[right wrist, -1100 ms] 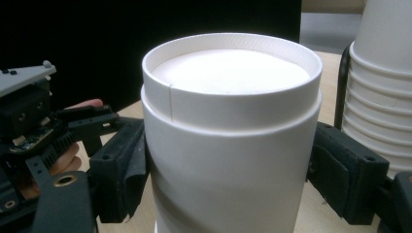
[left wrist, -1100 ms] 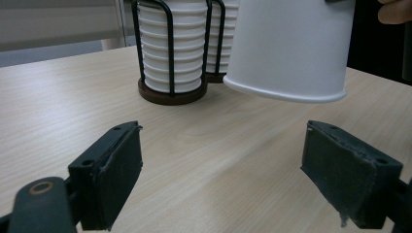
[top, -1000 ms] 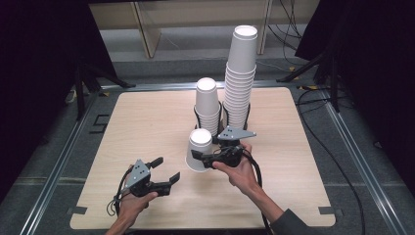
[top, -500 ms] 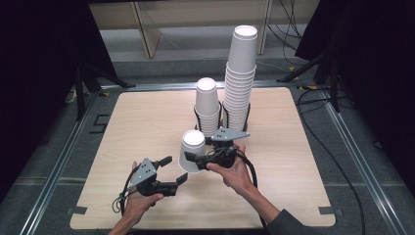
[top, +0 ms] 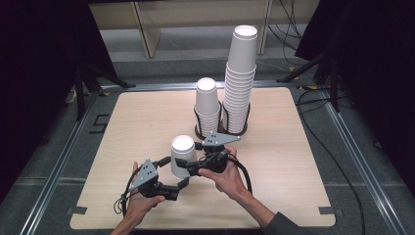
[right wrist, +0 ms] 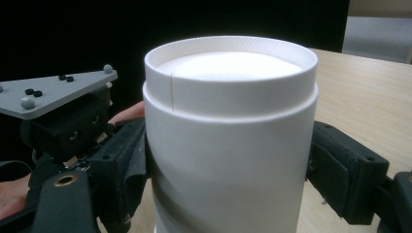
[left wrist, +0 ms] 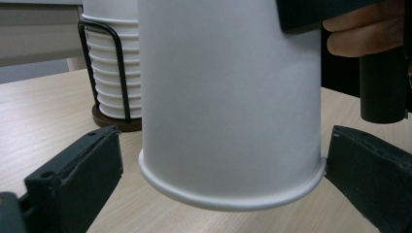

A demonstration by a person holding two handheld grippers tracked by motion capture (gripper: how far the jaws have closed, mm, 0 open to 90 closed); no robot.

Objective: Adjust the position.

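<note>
Right gripper view: the right gripper [right wrist: 228, 184] clamps an upside-down white paper cup [right wrist: 228, 145], black jaws pressed against both side walls. The cup is smooth and matte, tapering upward to a recessed base ring. In the left gripper view, the left gripper [left wrist: 218, 179] has just been opening; its jaws stand spread wide on either side of the cup's rolled rim [left wrist: 233, 194], which hangs clear above the wooden table [left wrist: 43, 111], the right jaw just beside the rim. High view: two cup stacks [top: 240, 83] in black wire holders [top: 198, 128] stand behind, well apart; bare tabletop surrounds both hands.
</note>
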